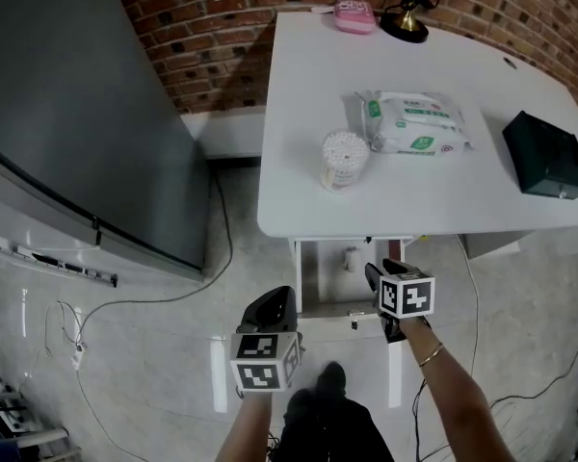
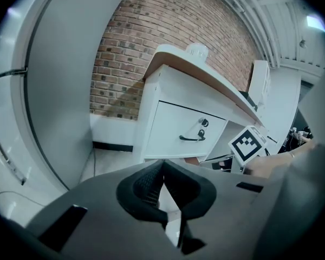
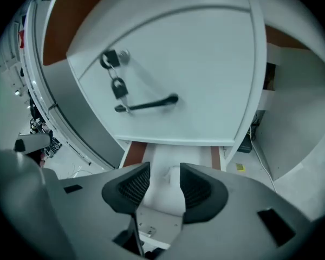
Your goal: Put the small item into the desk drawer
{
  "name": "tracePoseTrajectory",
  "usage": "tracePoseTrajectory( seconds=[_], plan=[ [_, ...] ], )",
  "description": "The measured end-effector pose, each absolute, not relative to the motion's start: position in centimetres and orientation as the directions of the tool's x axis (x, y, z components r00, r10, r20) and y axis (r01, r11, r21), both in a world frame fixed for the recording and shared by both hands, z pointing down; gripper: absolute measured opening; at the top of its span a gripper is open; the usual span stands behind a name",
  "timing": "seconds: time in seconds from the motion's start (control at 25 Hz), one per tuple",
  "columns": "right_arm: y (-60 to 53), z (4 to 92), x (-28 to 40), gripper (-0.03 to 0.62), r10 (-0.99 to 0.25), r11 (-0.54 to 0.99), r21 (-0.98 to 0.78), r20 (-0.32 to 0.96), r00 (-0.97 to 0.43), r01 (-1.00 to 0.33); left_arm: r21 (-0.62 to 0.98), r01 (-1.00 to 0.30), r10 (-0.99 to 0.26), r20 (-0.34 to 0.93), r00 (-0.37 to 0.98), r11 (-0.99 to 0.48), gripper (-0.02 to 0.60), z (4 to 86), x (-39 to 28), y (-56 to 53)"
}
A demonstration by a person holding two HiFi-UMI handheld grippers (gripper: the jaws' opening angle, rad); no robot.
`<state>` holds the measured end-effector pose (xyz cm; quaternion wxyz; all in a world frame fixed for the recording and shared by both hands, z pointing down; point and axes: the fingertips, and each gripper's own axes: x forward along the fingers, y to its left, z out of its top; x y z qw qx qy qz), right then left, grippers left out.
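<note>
Right gripper (image 3: pixel 165 180) above the drawer (image 1: pixel 318 277), jaws released; small item (image 1: pixel 352 258) seemingly inside it. Left gripper (image 2: pixel 163 179) beside the drawer, jaws clenched, empty.

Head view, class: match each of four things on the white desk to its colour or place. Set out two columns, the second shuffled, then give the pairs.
Column one
1. wipes pack
2. swab tub
3. box
4. small case

Column two
a. pink, at the far edge of the desk
b. dark, near the right edge
c. white and green, lying flat in the middle
d. round, nearest the front edge

Pairs: 1-c, 2-d, 3-b, 4-a
</note>
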<state>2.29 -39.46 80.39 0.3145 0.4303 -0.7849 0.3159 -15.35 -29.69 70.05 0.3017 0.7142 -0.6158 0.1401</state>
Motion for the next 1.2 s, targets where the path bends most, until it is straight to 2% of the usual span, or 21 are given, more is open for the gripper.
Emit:
tracePoseTrajectory(
  seconds=[0.24,0.6,0.88,1.2],
  plan=[
    [-35.1,72.8,3.0,0.133,-0.523,0.421,-0.251,0.718,-0.459,-0.872,0.255,-0.962,-0.786,0.572,0.233,-0.099,0.021,65.0,-13.7,-27.7],
    [-29.3,60.6,3.5,0.095,-0.614,0.415,-0.279,0.617,-0.493,-0.866,0.246,-0.958,-0.780,0.567,0.265,-0.146,0.021,57.8,-12.2,-24.4],
    [-25.7,52.6,4.5,0.048,-0.689,0.377,-0.303,0.540,-0.484,-0.875,0.225,-0.957,-0.792,0.543,0.279,-0.183,0.021,52.6,-11.8,-22.7],
    [-20.9,44.8,5.4,0.023,-0.743,0.366,-0.284,0.484,-0.462,-0.886,0.198,-0.954,-0.808,0.509,0.295,-0.224,0.021,46.3,-11.7,-20.1]
  ],
)
